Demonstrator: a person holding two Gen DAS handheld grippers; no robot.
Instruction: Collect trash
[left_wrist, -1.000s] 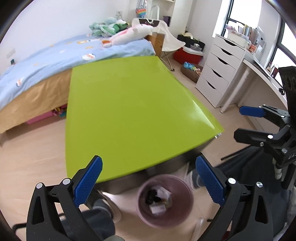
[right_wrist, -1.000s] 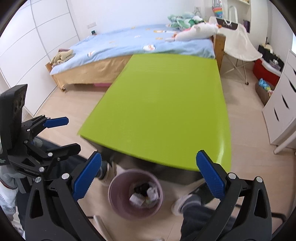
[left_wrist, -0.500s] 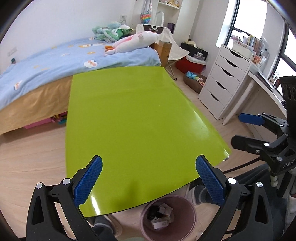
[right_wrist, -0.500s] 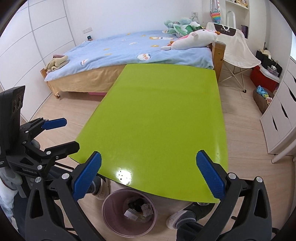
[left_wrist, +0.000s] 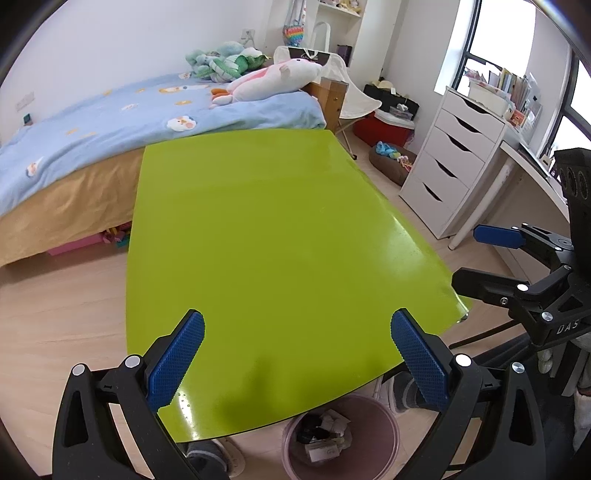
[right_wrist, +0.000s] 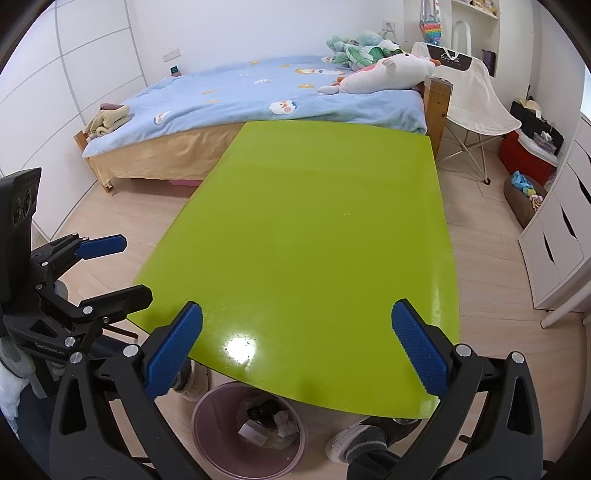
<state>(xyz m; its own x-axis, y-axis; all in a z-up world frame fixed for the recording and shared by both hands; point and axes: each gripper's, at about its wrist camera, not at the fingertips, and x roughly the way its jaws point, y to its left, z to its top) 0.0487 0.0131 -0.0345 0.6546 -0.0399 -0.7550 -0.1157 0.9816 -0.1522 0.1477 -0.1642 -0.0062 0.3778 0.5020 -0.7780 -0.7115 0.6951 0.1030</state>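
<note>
a: what are the two tools doing?

b: the left gripper (left_wrist: 297, 354) is hovering over the near edge of the green desk (left_wrist: 266, 236) with its jaws spread wide and nothing between the blue pads (left_wrist: 173, 363). the right gripper (right_wrist: 295, 350) is hanging over the same near edge, equally wide open and holding nothing.

a: where is the trash sitting?

b: crumpled paper and dark scraps (right_wrist: 267, 421) are lying inside the pink bin (right_wrist: 207, 439), which is standing on the floor just under the desk's near edge. the desk edge is overhanging the far part of the bin's rim.

a: anything crowding it?

b: a shoe (right_wrist: 354, 441) is resting on the floor just beside the bin. past the desk's far edge a bed (right_wrist: 258, 88) with plush toys (right_wrist: 380, 72) is standing, and a white drawer unit (left_wrist: 447, 162) is standing off the right edge.
</note>
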